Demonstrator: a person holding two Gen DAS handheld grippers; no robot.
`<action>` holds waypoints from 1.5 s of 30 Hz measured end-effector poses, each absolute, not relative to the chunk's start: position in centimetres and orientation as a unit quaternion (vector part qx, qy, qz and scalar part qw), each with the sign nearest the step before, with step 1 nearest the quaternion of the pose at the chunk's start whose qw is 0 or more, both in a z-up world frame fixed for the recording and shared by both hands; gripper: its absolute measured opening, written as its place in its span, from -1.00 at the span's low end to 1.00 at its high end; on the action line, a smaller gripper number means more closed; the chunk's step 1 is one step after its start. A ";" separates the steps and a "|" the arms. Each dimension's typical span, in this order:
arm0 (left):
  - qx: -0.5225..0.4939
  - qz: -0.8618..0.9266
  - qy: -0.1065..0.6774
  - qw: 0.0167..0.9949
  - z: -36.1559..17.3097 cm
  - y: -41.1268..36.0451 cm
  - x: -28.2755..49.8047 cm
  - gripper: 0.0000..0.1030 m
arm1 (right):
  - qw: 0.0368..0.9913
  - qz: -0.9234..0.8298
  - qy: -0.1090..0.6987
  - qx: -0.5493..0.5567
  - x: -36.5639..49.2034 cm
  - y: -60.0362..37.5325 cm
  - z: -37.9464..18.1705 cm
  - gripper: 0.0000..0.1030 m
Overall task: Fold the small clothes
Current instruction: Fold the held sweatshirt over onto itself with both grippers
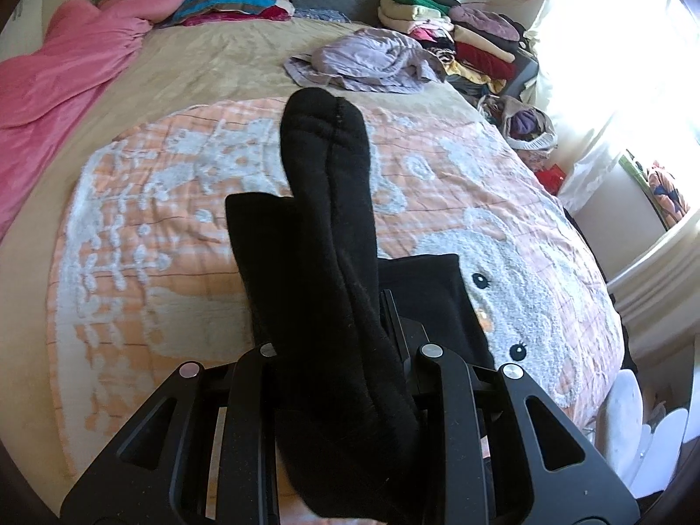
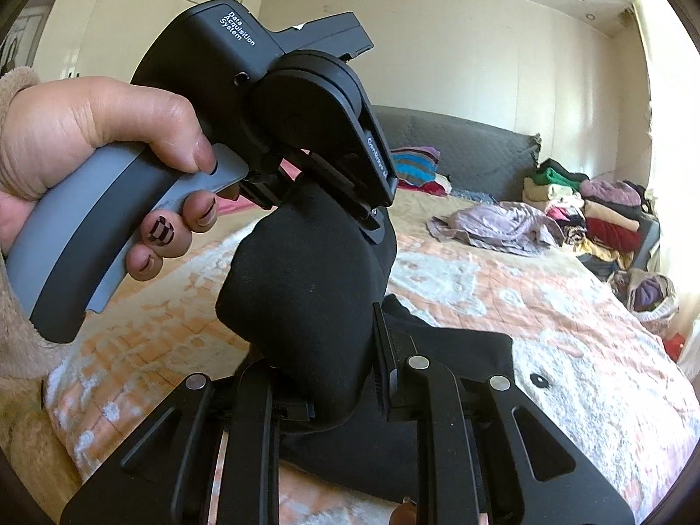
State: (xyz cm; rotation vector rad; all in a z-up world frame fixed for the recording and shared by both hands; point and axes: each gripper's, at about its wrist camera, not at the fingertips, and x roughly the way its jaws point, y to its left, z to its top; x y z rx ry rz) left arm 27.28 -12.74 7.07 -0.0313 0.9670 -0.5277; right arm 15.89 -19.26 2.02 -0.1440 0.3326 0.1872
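A long black sock (image 1: pixel 323 175) runs from between my left gripper's (image 1: pixel 345 306) jaws out over the bed, toe end farthest away. The left gripper is shut on it; only its right finger (image 1: pixel 391 315) shows, the other is behind the sock. In the right wrist view a hand holds the left gripper (image 2: pixel 372 218) at the upper left, clamped on the sock's (image 2: pixel 306 284) top end. My right gripper (image 2: pixel 323 328) is shut on the lower end. The sock hangs between the two above the bed. A second black piece (image 2: pixel 459 350) (image 1: pixel 428 288) lies flat on the peach and white blanket (image 1: pixel 175 218).
A crumpled lilac garment (image 1: pixel 363 61) (image 2: pixel 494 223) lies farther up the bed. Stacks of folded clothes (image 1: pixel 437 22) line the far right edge, with a basket (image 1: pixel 529 127) below them. A pink cover (image 1: pixel 65 65) lies at the left, a striped folded pile (image 1: pixel 236 0) by the grey headboard.
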 end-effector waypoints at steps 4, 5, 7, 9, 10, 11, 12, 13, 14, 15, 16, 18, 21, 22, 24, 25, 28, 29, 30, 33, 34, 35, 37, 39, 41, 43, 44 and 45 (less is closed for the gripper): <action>-0.009 -0.259 0.466 0.846 6.4 -14.8 27.4 -0.66 | 0.980 0.085 0.171 -0.057 15.7 -20.9 1.5 -0.66; -0.007 -0.260 0.468 0.845 6.2 -15.4 27.4 -0.66 | 0.980 0.083 0.173 -0.054 15.7 -21.3 1.3 -0.66; -0.004 -0.264 0.472 0.841 5.8 -16.4 27.4 -0.66 | 0.979 0.081 0.179 -0.046 15.7 -22.0 0.9 -0.66; -0.004 -0.268 0.475 0.838 5.4 -17.2 27.4 -0.66 | 0.979 0.079 0.185 -0.040 15.7 -22.7 0.5 -0.66; -0.002 -0.269 0.478 0.836 5.2 -17.6 27.5 -0.64 | 0.978 0.078 0.187 -0.037 15.7 -23.0 0.3 -0.66; -0.002 -0.270 0.481 0.834 4.9 -18.0 27.5 -0.62 | 0.978 0.079 0.190 -0.033 15.8 -23.3 0.2 -0.66; -0.001 -0.270 0.484 0.833 4.7 -18.4 27.6 -0.61 | 0.977 0.080 0.195 -0.025 15.8 -23.8 -0.1 -0.66; -0.001 -0.269 0.489 0.830 4.3 -18.9 27.7 -0.58 | 0.976 0.081 0.200 -0.018 16.0 -24.1 -0.4 -0.66; 0.000 -0.268 0.492 0.828 4.0 -19.3 27.8 -0.55 | 0.975 0.084 0.206 -0.010 16.0 -24.5 -0.6 -0.66; 0.002 -0.267 0.496 0.826 3.6 -19.8 27.9 -0.54 | 0.973 0.087 0.213 0.001 16.2 -24.9 -1.0 -0.66; 0.004 -0.266 0.500 0.824 3.4 -20.1 27.9 -0.51 | 0.971 0.091 0.219 0.013 16.4 -25.3 -1.3 -0.66; 0.010 -0.265 0.508 0.819 2.6 -21.0 27.9 -0.42 | 0.967 0.098 0.233 0.038 16.7 -26.1 -1.9 -0.66; 0.011 -0.265 0.519 0.813 1.5 -22.0 28.1 -0.18 | 0.960 0.107 0.250 0.070 17.0 -27.3 -2.7 -0.65; 0.008 -0.266 0.522 0.810 1.2 -22.2 28.1 -0.07 | 0.957 0.111 0.254 0.081 17.0 -27.7 -3.0 -0.65; 0.006 -0.269 0.525 0.807 0.8 -22.7 28.1 0.05 | 0.951 0.118 0.265 0.106 17.2 -28.5 -3.5 -0.64; 0.004 -0.274 0.529 0.803 0.4 -23.0 28.1 0.17 | 0.948 0.122 0.270 0.118 17.1 -28.9 -3.8 -0.63; -0.025 -0.292 0.533 0.794 0.0 -23.1 28.2 0.37 | 0.936 0.135 0.284 0.154 17.1 -29.9 -4.5 -0.61; -0.037 -0.299 0.533 0.790 0.0 -23.1 28.2 0.40 | 0.934 0.138 0.288 0.163 17.1 -30.1 -4.6 -0.60; -0.058 -0.312 0.531 0.786 0.2 -22.8 28.2 0.41 | 0.928 0.143 0.293 0.178 17.2 -30.5 -4.9 -0.58; -0.075 -0.323 0.520 0.787 1.0 -22.5 28.0 0.46 | 0.912 0.159 0.305 0.223 17.3 -31.8 -5.6 -0.56; -0.075 -0.321 0.516 0.790 1.4 -22.3 27.9 0.46 | 0.905 0.167 0.310 0.239 17.4 -32.2 -5.8 -0.52; -0.075 -0.322 0.510 0.794 1.8 -21.9 27.8 0.46 | 0.897 0.176 0.315 0.255 17.5 -32.6 -6.0 -0.52; -0.070 -0.317 0.498 0.804 2.5 -21.2 27.5 0.46 | 0.881 0.193 0.325 0.285 17.7 -33.6 -6.1 -0.33; -0.055 -0.300 0.486 0.819 2.9 -20.1 27.2 0.48 | 0.864 0.216 0.336 0.306 17.9 -34.3 -6.0 -0.12; -0.042 -0.283 0.479 0.830 2.8 -18.9 26.9 0.56 | 0.851 0.236 0.341 0.322 18.1 -35.0 -5.7 0.13; -0.028 -0.262 0.476 0.839 2.3 -17.8 26.7 0.56 | 0.837 0.256 0.349 0.335 18.8 -35.8 -5.2 0.29; -0.025 -0.258 0.474 0.842 2.1 -17.3 26.4 0.56 | 0.827 0.263 0.356 0.346 19.4 -36.2 -5.1 0.33; -0.021 -0.249 0.473 0.845 1.6 -16.7 26.1 0.56 | 0.820 0.269 0.359 0.355 19.9 -36.5 -5.0 0.34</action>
